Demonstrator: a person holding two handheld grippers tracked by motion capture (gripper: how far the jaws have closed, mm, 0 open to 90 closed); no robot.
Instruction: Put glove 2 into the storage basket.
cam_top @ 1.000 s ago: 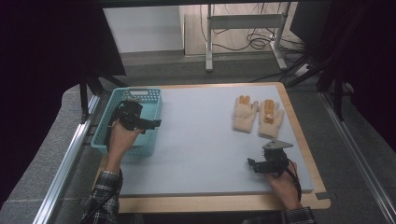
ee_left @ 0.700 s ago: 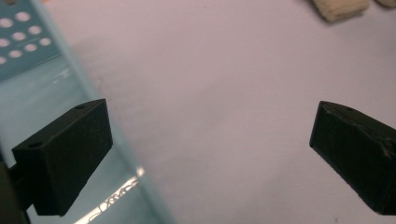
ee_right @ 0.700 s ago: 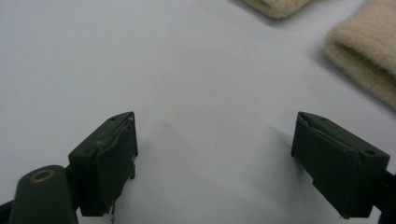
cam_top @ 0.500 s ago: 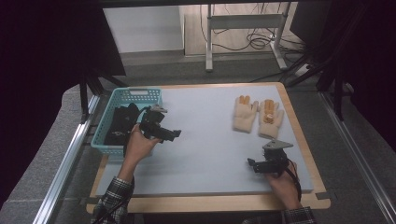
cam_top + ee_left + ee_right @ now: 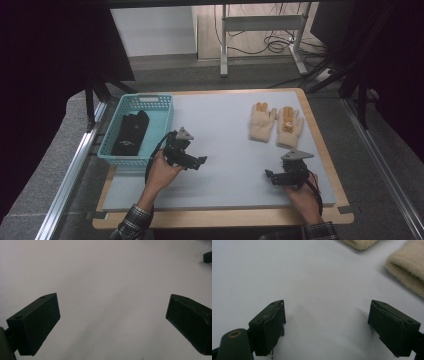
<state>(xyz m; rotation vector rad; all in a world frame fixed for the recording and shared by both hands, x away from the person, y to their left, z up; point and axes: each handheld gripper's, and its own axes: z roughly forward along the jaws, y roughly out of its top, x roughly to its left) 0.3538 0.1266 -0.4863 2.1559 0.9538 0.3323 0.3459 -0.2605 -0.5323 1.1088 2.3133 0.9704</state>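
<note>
The gloves (image 5: 276,125) are seen lying just beyond the right gripper (image 5: 272,176), cuffs towards it; its jaws are spread, nothing grasped. The left gripper (image 5: 199,161), likewise released, is held well off, beside the basket (image 5: 116,154); the right is judged nearer.

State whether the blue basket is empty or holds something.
Not empty: the blue basket holds a black glove lying flat inside it.

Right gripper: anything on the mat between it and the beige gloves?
Nothing. In the high view the right gripper and the beige gloves are separated by bare grey mat.
</note>
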